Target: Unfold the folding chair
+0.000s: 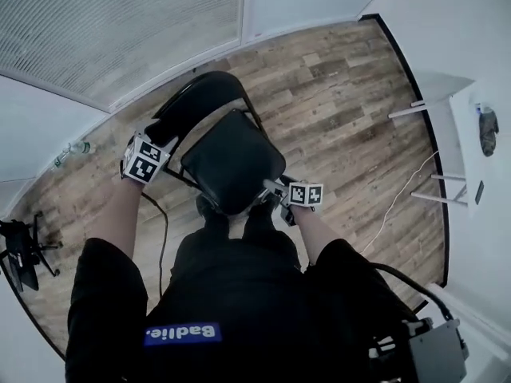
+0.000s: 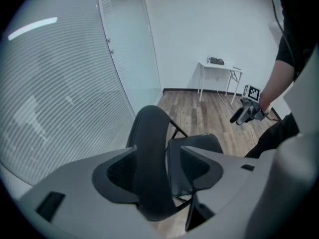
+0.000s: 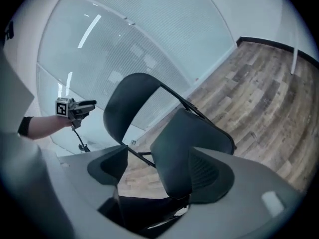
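A black folding chair stands on the wood floor in front of me, its seat [image 1: 233,159] swung out from the curved backrest [image 1: 196,100]. My left gripper [image 1: 164,144] hovers beside the backrest's left edge. In the left gripper view its jaws [image 2: 157,171] stand wide, framing the backrest [image 2: 149,148] without pressing on it. My right gripper [image 1: 275,190] hangs by the seat's near right corner. In the right gripper view its jaws [image 3: 158,169] are spread, with the seat [image 3: 187,143] between them and untouched. Each gripper shows free in the air in the other's view: the left gripper [image 3: 75,108], the right gripper [image 2: 246,113].
A glass wall with blinds [image 1: 120,22] runs behind the chair. A white table [image 2: 219,66] stands by the right wall, with a white cable [image 1: 399,202] on the floor near it. A black stand [image 1: 24,246] is at far left. My legs [image 1: 231,214] are at the seat's front.
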### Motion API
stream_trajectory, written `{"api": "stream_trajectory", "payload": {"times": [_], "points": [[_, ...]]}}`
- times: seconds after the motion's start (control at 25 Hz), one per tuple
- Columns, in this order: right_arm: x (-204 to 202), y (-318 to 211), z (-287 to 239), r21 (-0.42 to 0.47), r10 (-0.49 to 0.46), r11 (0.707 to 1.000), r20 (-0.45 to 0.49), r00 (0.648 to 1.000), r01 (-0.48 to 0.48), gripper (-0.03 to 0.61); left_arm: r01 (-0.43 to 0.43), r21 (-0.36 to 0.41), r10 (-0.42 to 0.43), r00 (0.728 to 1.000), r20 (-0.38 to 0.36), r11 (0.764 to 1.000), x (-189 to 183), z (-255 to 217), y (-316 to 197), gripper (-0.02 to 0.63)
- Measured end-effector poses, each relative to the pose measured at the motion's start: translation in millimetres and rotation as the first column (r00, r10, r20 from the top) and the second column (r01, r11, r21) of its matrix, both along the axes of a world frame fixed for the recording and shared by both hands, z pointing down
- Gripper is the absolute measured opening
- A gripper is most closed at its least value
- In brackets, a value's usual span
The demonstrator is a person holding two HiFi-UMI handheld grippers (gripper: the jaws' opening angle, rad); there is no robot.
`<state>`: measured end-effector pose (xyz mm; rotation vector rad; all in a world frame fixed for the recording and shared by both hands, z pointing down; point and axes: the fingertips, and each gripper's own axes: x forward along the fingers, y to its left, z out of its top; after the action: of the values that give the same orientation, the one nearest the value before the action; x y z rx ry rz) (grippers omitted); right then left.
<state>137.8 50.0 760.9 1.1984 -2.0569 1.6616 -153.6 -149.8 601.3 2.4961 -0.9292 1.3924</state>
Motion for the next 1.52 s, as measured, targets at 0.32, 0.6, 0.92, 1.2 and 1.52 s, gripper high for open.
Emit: {"api": "stream_trajectory", "payload": {"times": [0.32, 0.6, 0.92, 1.2, 1.52], "points": [[-71, -11, -144, 0.227, -0.184, 0.958, 0.006, 0.983, 0.178, 0.321, 0.17, -0.063, -0.18, 0.886, -0.428, 0.983, 31, -80, 104, 0.252], [-115, -12, -243, 0.422, -0.389, 0.813, -0.119, 0.914, 0.401, 0.274, 0.053, -0.094, -0.101, 0.764, -0.637, 0.994, 87, -147, 155, 0.252], [-159, -28, -366, 0.683, -0.443, 0.589, -0.174, 0.879, 0.432, 0.145, -0.043, 0.011, 0.036, 0.638, -0.769, 0.999, 115, -254, 156, 0.25], [-169, -42, -436, 0.806, -0.406, 0.441, -0.212, 0.889, 0.394, 0.061, -0.05, 0.127, 0.134, 0.548, -0.826, 0.991, 130, -324, 154, 0.208], [-157, -48, -422, 0.787, -0.345, 0.478, -0.24, 0.907, 0.39, 0.003, 0.032, 0.12, 0.082, 0.563, -0.823, 0.992, 120, -306, 143, 0.006]]}}
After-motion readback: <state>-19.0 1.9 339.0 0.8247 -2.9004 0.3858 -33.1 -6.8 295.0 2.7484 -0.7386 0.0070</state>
